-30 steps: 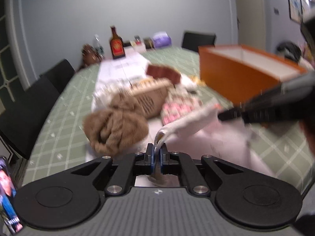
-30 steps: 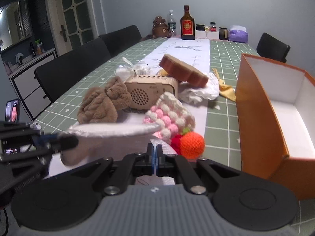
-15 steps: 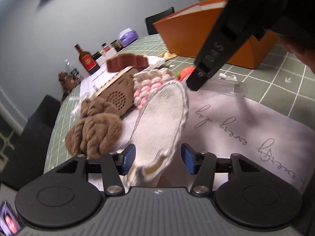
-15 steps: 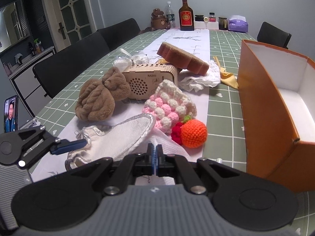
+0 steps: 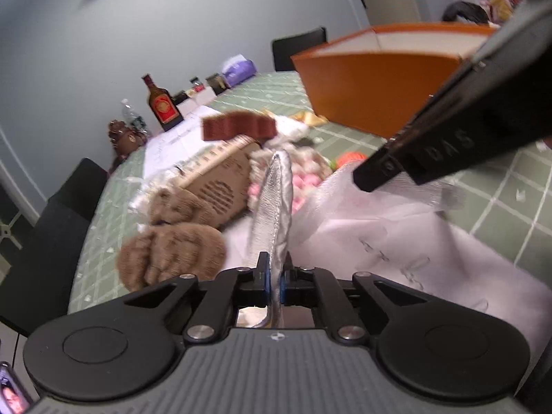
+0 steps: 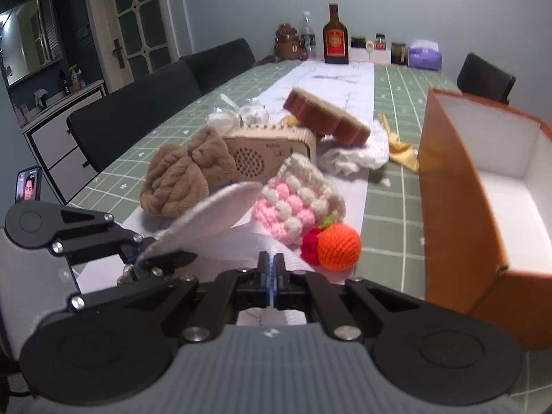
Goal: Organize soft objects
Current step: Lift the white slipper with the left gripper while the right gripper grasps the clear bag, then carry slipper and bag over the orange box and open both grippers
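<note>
1. Tools first: the left tool has just clamped its jaws onto the near end of a white padded cloth piece; half a second ago those jaws stood wide apart with the piece lying loose between them.
2. In the left wrist view the cloth piece now stands on edge, running toward 12 o'clock from the jaws, whereas before it lay broad side up.
3. Seen from the right wrist, the same cloth piece rises from the left tool toward 2 o'clock, its tip just before the pink-and-white crochet piece.
4. The right tool is fully closed as before, pinching thin sheer white fabric at its tips.
5. On the green checked surface the rest is unchanged: a brown plush at 10 o'clock of the right tool, a wooden speaker box behind it, an orange crochet ball at 1 o'clock.
6. The open orange box stands at 3 o'clock, apart from the soft things.
</note>
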`<move>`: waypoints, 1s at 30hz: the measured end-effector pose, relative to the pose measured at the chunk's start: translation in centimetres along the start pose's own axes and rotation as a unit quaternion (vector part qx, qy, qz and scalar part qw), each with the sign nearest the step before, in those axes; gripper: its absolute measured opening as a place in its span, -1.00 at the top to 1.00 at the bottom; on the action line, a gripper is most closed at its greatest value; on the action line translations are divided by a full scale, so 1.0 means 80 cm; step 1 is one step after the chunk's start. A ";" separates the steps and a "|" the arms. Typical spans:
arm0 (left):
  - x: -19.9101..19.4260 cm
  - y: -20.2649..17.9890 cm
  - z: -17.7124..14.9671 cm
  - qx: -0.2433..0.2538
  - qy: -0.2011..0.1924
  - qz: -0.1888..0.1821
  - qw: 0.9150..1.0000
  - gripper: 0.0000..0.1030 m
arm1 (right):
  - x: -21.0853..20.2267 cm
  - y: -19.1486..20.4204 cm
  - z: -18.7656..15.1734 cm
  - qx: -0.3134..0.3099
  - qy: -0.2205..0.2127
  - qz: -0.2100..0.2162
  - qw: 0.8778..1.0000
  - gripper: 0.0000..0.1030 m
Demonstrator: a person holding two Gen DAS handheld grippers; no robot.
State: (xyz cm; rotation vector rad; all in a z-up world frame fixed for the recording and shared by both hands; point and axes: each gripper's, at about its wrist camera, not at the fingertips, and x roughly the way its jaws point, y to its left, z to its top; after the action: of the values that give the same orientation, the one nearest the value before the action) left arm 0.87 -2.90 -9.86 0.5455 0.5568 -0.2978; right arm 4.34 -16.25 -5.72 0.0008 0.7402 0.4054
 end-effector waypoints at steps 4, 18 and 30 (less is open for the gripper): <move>-0.019 0.018 0.022 -0.010 -0.022 0.015 1.000 0.90 | -0.022 -0.002 0.017 -0.009 -0.023 0.001 1.000 1.00; -0.055 0.065 0.113 -0.058 -0.066 0.012 0.996 0.90 | -0.075 -0.013 0.100 -0.091 -0.074 -0.025 0.993 1.00; 0.005 0.072 0.212 -0.021 0.017 -0.133 0.991 0.90 | -0.077 -0.085 0.182 -0.131 0.017 -0.071 0.989 1.00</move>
State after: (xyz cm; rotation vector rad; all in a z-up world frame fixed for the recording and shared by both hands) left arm 10.65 -7.76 4.35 0.4369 0.6689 -0.5288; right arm 12.27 -22.65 8.16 -0.3045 0.7121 0.3650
